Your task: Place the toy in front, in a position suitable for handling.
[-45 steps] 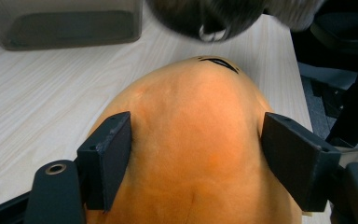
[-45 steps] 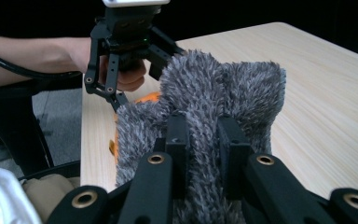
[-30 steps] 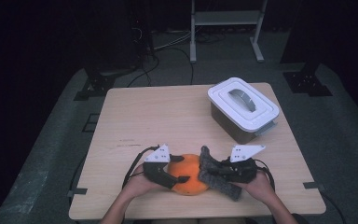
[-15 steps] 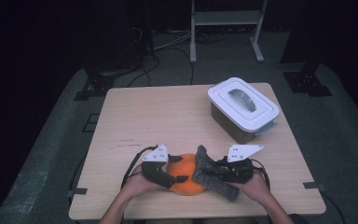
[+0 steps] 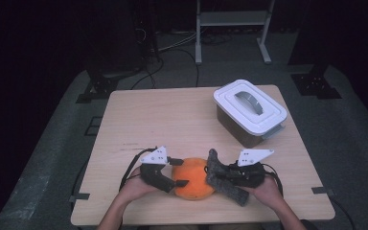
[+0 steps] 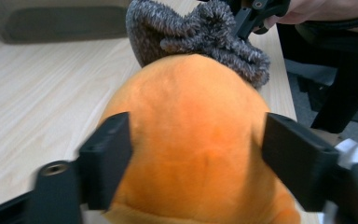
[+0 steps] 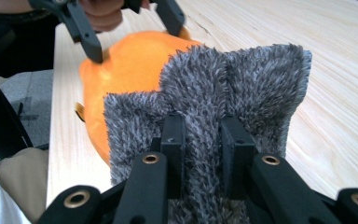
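On the table (image 5: 182, 120), left tool (image 5: 178, 173) straddles the orange plush (image 5: 195, 179), jaws apart; right tool (image 5: 219, 176) pinches grey cloth (image 5: 224, 184).

a pale wooden rectangular table (image 5: 172, 120) stands on a grey floor mat (image 5: 48, 158). toward its far right corner sits a lidded plastic storage box with a white lid and grey handle (image 5: 250, 111). beyond the table, a white metal stand (image 5: 232, 19) rises, with dark cables (image 5: 172, 45) trailing across the floor nearby.
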`<state>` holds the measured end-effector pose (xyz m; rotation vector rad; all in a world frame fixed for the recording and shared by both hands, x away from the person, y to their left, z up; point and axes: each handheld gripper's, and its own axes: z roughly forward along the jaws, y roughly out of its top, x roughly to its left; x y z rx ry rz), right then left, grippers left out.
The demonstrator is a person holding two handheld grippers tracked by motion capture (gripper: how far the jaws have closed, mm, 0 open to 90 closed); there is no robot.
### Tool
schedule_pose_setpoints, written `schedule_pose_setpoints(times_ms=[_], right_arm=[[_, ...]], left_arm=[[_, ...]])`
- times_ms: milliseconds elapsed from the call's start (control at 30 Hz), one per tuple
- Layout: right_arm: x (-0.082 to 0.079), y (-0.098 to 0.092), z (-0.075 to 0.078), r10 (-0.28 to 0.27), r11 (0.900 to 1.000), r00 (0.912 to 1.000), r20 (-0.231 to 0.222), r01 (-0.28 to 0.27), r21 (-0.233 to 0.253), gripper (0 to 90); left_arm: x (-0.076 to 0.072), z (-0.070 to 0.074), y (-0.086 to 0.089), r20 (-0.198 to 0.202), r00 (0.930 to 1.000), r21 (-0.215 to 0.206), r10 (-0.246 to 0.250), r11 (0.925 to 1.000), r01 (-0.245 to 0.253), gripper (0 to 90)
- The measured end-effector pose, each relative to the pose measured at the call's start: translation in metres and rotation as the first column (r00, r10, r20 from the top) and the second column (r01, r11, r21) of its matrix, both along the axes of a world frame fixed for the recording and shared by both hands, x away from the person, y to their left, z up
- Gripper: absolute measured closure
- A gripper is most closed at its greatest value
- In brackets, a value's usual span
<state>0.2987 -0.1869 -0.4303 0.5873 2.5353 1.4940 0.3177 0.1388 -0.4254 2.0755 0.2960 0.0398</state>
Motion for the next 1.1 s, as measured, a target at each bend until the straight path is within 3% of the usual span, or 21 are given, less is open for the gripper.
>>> schedule_pose_setpoints(times_ms=[67,200,300,600,667,767,900,1000,1100], right_arm=[[-0.001,0.000,0.003,-0.012,1.000,0.9999,-0.004,0.012,0.003,73.6],[-0.011,0.014,0.014,0.027,0.997,0.9980,0.056,-0.032,0.074,73.5],[-0.016,0.029,0.011,0.041,0.999,0.9943,0.099,-0.040,-0.008,73.4],[0.002,0.004,-0.001,-0.048,0.999,0.9985,0.027,0.048,0.005,73.4],[-0.001,0.003,0.002,-0.048,0.999,0.9980,0.041,0.047,0.007,73.4],[-0.011,0.010,0.009,0.007,0.999,0.9969,0.078,-0.010,0.043,73.1],[-0.017,0.024,0.006,0.042,0.999,0.9922,0.117,-0.040,-0.025,72.5],[-0.011,0.019,0.005,0.028,0.999,0.9957,0.088,-0.026,-0.019,73.5],[-0.006,0.010,0.003,-0.019,0.999,0.9975,0.067,0.022,-0.038,73.7]], left_arm=[[0.001,-0.003,0.000,-0.003,0.9998,0.017,0.020,0.9996,-0.020,33.9],[0.002,-0.007,-0.005,-0.012,0.9976,-0.005,0.068,0.9976,-0.068,35.4],[0.002,-0.007,-0.007,-0.010,0.9957,-0.008,0.092,0.9957,-0.092,35.1],[0.004,-0.008,-0.005,-0.031,0.9959,-0.048,0.085,0.9951,-0.087,30.1],[0.004,-0.008,-0.007,-0.024,0.9950,-0.037,0.097,0.9946,-0.097,30.2],[0.004,-0.009,-0.007,-0.032,0.9929,-0.037,0.115,0.9926,-0.116,30.3],[0.005,-0.010,-0.007,-0.037,0.9909,-0.037,0.129,0.9907,-0.131,30.4],[0.005,-0.010,-0.007,-0.036,0.9926,-0.038,0.116,0.9924,-0.117,30.8],[0.006,-0.011,-0.005,-0.036,0.9955,-0.046,0.088,0.9949,-0.090,30.6]])
